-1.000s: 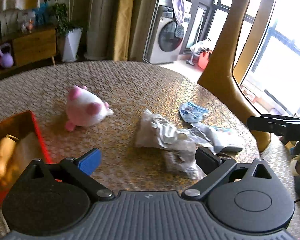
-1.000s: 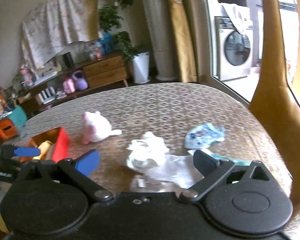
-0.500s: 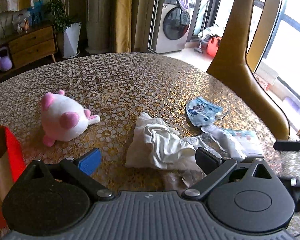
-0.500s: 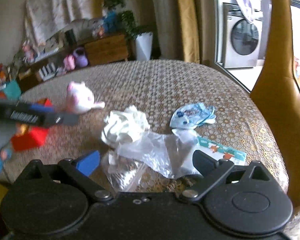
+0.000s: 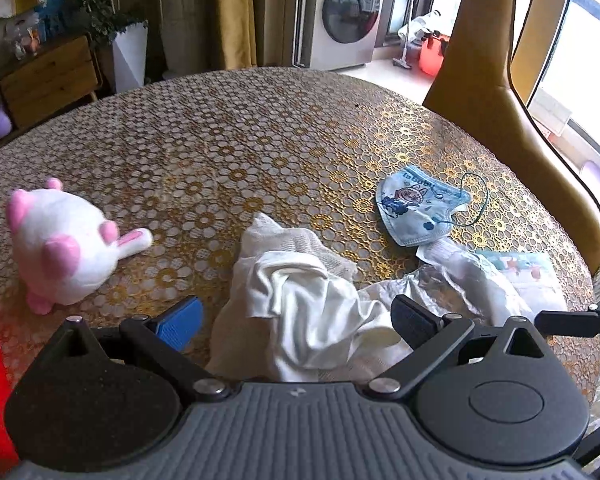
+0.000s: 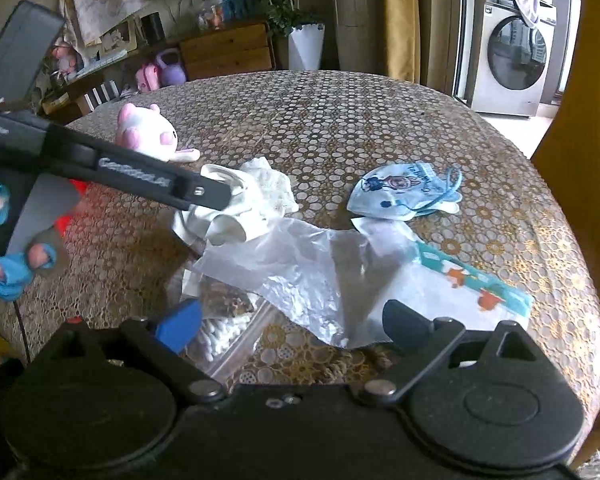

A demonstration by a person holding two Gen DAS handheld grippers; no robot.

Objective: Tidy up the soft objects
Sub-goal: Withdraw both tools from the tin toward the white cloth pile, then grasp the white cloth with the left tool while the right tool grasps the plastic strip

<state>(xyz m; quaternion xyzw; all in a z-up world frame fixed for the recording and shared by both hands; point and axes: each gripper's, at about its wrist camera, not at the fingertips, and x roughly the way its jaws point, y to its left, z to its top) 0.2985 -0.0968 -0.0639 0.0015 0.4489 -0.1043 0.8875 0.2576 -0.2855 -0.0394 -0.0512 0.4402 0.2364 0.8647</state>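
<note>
Lying crumpled in the middle of the worktop (image 5: 260, 128): the white cloth (image 5: 300, 300), soft and floppy, just in front of the left hand-held gripper (image 5: 296, 318). Standing wide apart, those jaws, one on each side of the cloth, not squeezing yet. Probably best pushing down deep into the thick folds before closing, so not just pinching one thin edge. Lying right beside it, partly under it: a crinkly see-through plastic bag (image 6: 308, 272), so taking care not to grab that too. Further out, a round fluffy pink-and-white plush toy (image 5: 64, 244) and a thin blue face mask (image 5: 416, 208). Hovering above the bag, empty, jaws spread: the right hand-held gripper (image 6: 292, 322).
</note>
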